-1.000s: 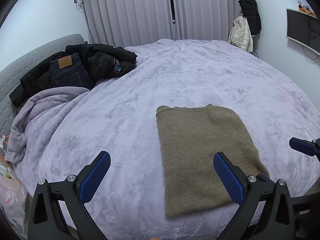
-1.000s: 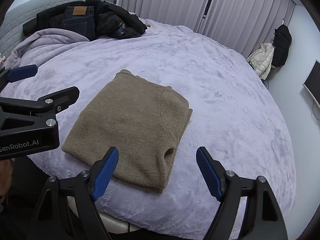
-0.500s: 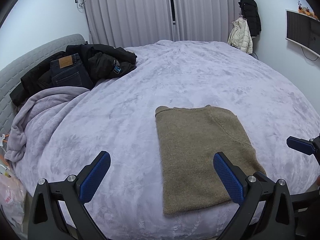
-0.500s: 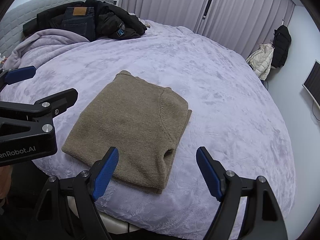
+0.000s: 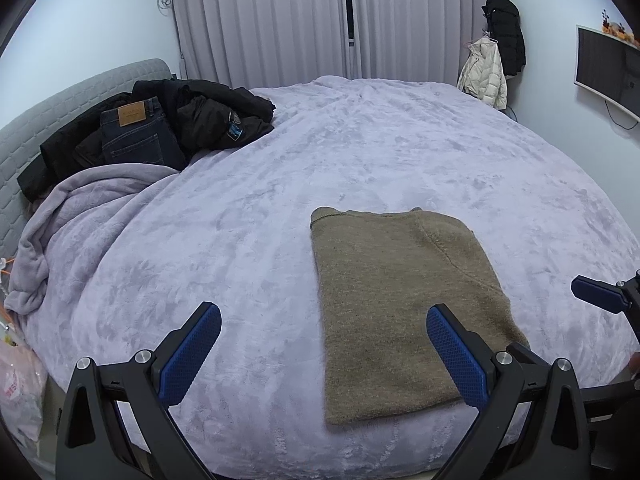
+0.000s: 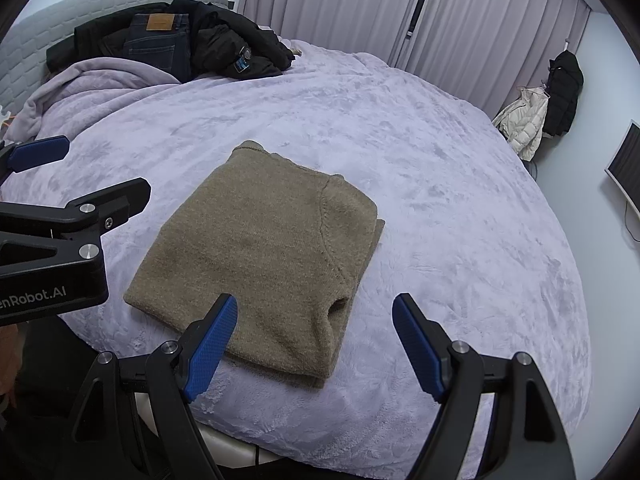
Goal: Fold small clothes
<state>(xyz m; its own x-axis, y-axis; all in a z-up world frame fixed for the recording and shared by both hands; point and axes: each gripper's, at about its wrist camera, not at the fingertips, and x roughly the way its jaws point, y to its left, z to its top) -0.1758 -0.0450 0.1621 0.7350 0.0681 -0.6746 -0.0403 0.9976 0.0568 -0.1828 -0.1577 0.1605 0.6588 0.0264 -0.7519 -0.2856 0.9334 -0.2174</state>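
A folded tan knit sweater [image 5: 404,300] lies flat on the lilac bed cover [image 5: 248,216], near the front edge. It also shows in the right wrist view [image 6: 268,248]. My left gripper [image 5: 324,356] is open and empty, held above the front edge, its right finger over the sweater's near corner. My right gripper [image 6: 316,348] is open and empty, just in front of the sweater's folded near edge. The left gripper [image 6: 48,216] appears at the left of the right wrist view.
A pile of dark jackets and jeans [image 5: 156,128] lies at the head of the bed by a bunched lilac blanket [image 5: 76,208]. Coats [image 5: 496,64] hang by the curtains. A screen [image 5: 608,68] is on the right wall. A plastic bag [image 5: 20,388] sits low left.
Both grippers have drawn back slightly from the sweater and stay open. The sweater has not moved.
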